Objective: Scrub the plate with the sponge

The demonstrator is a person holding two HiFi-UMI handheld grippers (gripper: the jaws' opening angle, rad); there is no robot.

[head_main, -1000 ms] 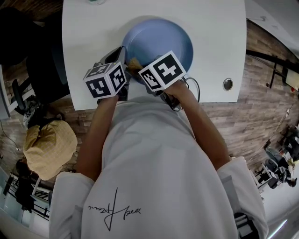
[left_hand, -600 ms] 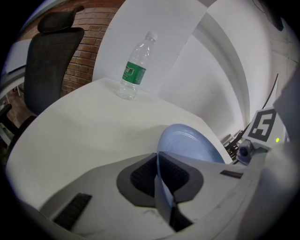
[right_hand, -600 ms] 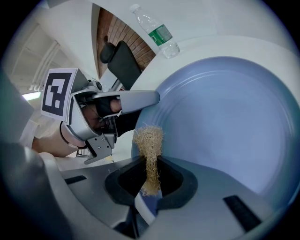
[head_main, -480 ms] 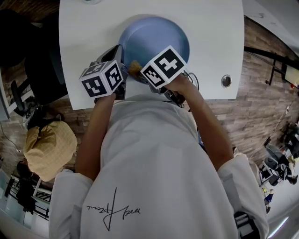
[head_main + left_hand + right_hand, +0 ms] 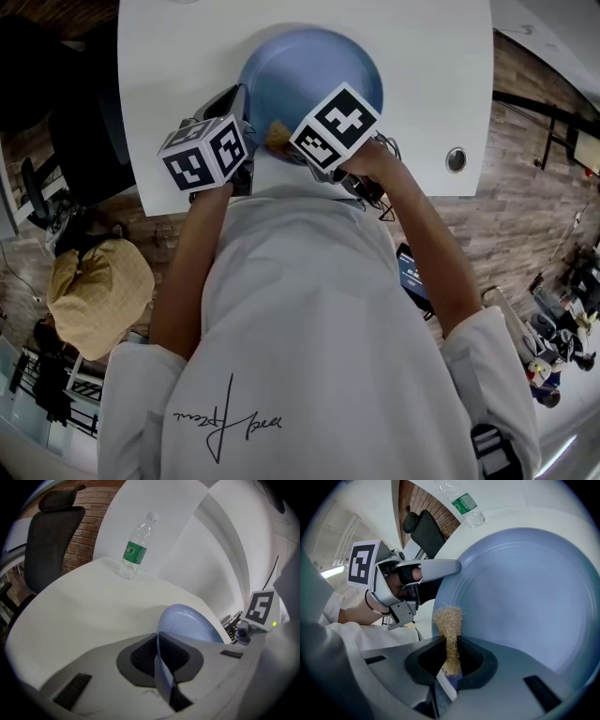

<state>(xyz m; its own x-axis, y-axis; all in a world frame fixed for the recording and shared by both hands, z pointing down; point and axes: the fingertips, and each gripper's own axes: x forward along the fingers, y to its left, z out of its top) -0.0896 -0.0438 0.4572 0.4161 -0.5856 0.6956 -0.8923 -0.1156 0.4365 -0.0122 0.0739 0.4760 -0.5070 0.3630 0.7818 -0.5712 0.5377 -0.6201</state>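
Observation:
A light blue plate (image 5: 309, 70) lies on the white table (image 5: 431, 112) and fills most of the right gripper view (image 5: 525, 597). My left gripper (image 5: 159, 656) is shut on the plate's near left rim (image 5: 161, 667); the thin blue edge runs between its pads. In the head view that gripper (image 5: 239, 127) sits under its marker cube at the plate's left side. My right gripper (image 5: 451, 658) is shut on a tan fibrous sponge (image 5: 449, 625), whose frayed end rests at the plate's near left edge. The sponge (image 5: 278, 136) shows between the two cubes.
A clear water bottle with a green label (image 5: 136, 548) stands upright at the far side of the table (image 5: 464, 503). A black office chair (image 5: 51, 536) is beyond the table's left edge. A round grommet (image 5: 456, 159) sits in the table's right part.
The right gripper with the sponge has shifted a little to the right along the plate's near rim and turned slightly. The left gripper keeps its hold on the rim.

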